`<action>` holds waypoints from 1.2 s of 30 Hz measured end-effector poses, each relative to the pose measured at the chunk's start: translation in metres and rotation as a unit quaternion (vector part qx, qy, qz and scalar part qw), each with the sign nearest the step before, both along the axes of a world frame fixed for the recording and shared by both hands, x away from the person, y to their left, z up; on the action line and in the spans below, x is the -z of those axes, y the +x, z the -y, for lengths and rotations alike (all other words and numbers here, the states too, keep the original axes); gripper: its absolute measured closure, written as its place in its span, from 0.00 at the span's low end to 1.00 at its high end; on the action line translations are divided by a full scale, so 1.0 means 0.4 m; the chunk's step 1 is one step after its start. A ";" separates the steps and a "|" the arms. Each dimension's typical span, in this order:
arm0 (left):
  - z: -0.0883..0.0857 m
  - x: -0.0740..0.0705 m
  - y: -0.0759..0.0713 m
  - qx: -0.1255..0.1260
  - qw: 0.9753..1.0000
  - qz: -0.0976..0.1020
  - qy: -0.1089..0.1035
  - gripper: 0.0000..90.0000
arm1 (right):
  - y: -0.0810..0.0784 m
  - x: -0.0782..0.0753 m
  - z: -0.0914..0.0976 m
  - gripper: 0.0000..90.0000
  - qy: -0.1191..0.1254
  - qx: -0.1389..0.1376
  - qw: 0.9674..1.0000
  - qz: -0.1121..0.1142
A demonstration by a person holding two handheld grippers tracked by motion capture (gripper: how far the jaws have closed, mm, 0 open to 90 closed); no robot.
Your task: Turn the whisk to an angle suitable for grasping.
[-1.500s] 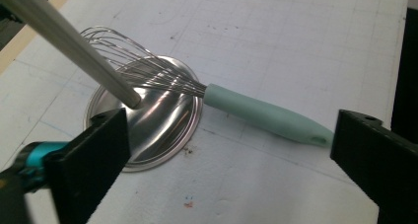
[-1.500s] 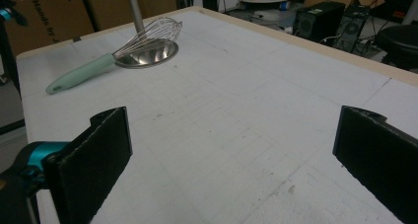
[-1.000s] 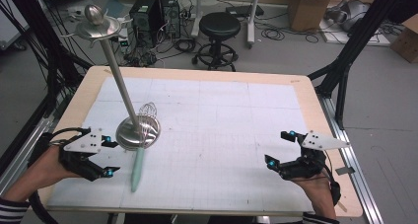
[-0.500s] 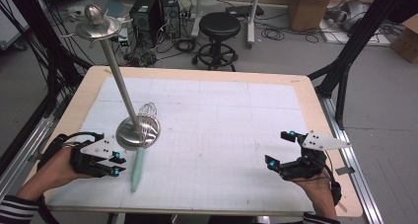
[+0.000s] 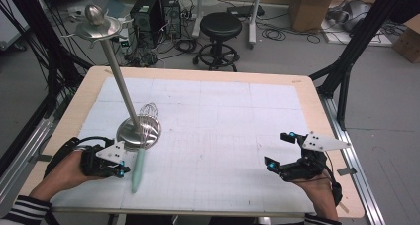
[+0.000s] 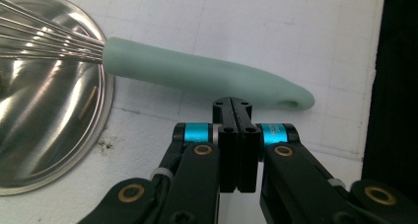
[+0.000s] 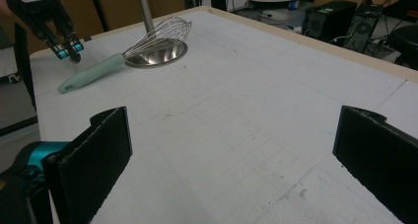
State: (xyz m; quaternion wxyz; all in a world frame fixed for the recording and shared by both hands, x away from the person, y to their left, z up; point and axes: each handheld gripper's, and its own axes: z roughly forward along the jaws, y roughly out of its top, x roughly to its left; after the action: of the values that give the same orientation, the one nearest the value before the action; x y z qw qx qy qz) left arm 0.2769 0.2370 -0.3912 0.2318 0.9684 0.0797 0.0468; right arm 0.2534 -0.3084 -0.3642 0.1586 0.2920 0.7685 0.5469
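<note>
Left claw closed beside a whisk handle; right claw open over the bare counter.

The left claw sits at about 8 o'clock on the counter, its jaws having just been closing and now pressed flat together with nothing between them (the left gripper view shows the tips just short of the handle, not around it). The whisk lies at 9 o'clock from the counter's centre, its pale green handle flat on the white gridded mat and pointing toward 6 o'clock, its wires resting over the round steel base of a tall tilted metal stand. The right claw hovers at about 4 o'clock, well apart from the whisk, jaws spread wide and holding nothing.
</note>
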 end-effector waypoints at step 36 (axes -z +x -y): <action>0.071 0.022 -0.008 0.025 0.999 -0.023 0.013 1.00 | 0.005 0.001 -0.003 0.01 -0.003 -0.007 1.000 0.001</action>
State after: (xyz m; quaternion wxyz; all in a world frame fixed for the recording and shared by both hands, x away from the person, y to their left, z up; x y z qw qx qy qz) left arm 0.2737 0.2087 -0.4000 0.2182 0.9739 0.0600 0.0201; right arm 0.2553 -0.3071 -0.3646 0.1566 0.2853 0.7719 0.5461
